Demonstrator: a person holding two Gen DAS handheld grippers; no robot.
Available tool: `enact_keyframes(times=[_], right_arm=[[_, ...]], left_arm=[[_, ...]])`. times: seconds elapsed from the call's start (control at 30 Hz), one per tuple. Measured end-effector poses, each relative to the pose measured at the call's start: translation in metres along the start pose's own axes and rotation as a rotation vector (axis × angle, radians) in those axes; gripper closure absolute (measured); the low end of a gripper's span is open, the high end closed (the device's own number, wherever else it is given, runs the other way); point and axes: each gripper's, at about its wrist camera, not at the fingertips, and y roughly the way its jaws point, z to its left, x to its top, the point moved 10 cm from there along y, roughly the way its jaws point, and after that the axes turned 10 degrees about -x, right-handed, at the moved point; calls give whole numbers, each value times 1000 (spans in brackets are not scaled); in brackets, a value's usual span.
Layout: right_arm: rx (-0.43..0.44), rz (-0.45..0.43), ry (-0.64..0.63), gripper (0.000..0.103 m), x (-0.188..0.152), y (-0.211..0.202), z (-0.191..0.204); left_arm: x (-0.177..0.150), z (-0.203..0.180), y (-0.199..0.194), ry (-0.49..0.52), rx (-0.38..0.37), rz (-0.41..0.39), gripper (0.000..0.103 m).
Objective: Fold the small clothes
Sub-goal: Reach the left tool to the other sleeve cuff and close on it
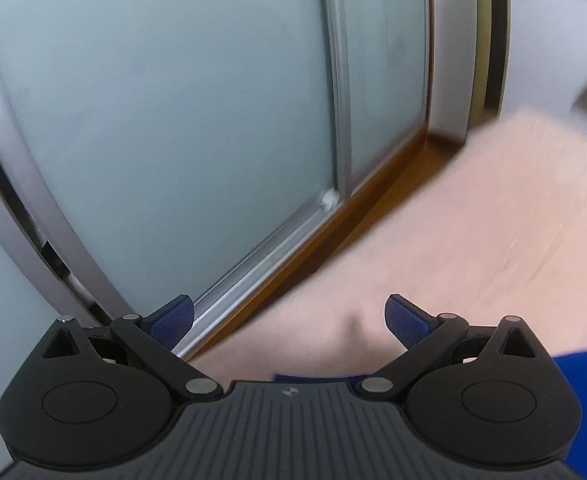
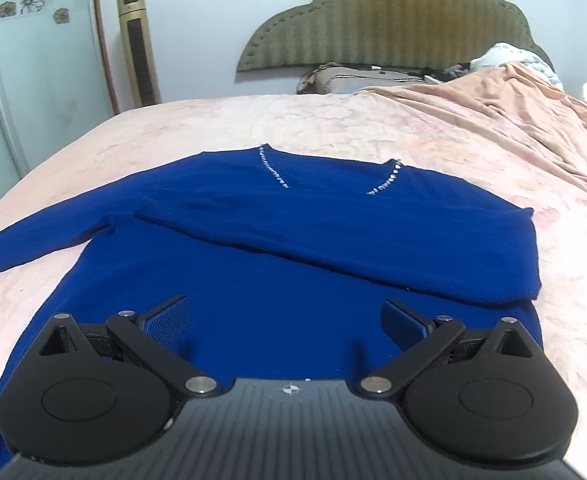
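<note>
Your right gripper (image 2: 285,316) hangs over the near part of a blue sweater (image 2: 277,248), its jaws spread as wide as they go and holding nothing; the knit only lies beneath them. The sweater is spread flat on the pink bedspread (image 2: 433,128), its V-neck trimmed with rhinestones (image 2: 271,170) pointing to the far side. One sleeve (image 2: 373,236) is folded across the chest from the right, and the other sleeve (image 2: 33,240) stretches out to the left, lying on the bedspread. A padded headboard (image 2: 393,16) stands at the far end of the bed.

Your left gripper (image 1: 289,320) is also wide open and empty, at the left edge of the bed. Its blurred view faces a frosted sliding door (image 1: 173,100), with only a corner of blue knit at the near right.
</note>
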Motion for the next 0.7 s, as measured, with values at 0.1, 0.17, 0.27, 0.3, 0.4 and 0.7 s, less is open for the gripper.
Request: enact_keyframes(times=[0.1, 0.17, 0.27, 0.3, 0.4, 0.7], right_arm=[[10, 6, 9, 0, -3, 2, 2], [16, 13, 4, 0, -6, 4, 5], [23, 27, -8, 0, -12, 6, 10], [25, 30, -13, 0, -13, 6, 12], [27, 25, -27, 0, -13, 3, 14], [7, 25, -16, 0, -20, -1, 2]], left_arm=[[-11, 1, -31, -60, -95, 9, 0], [-34, -10, -44, -118, -221, 64, 0], [-69, -30, -45, -217, -361, 155, 0], [-81, -34, -44, -248, -392, 180, 1], [-100, -37, -28, -389, -463, 220, 1], [-87, -2, -5, -804, -490, 26, 33]])
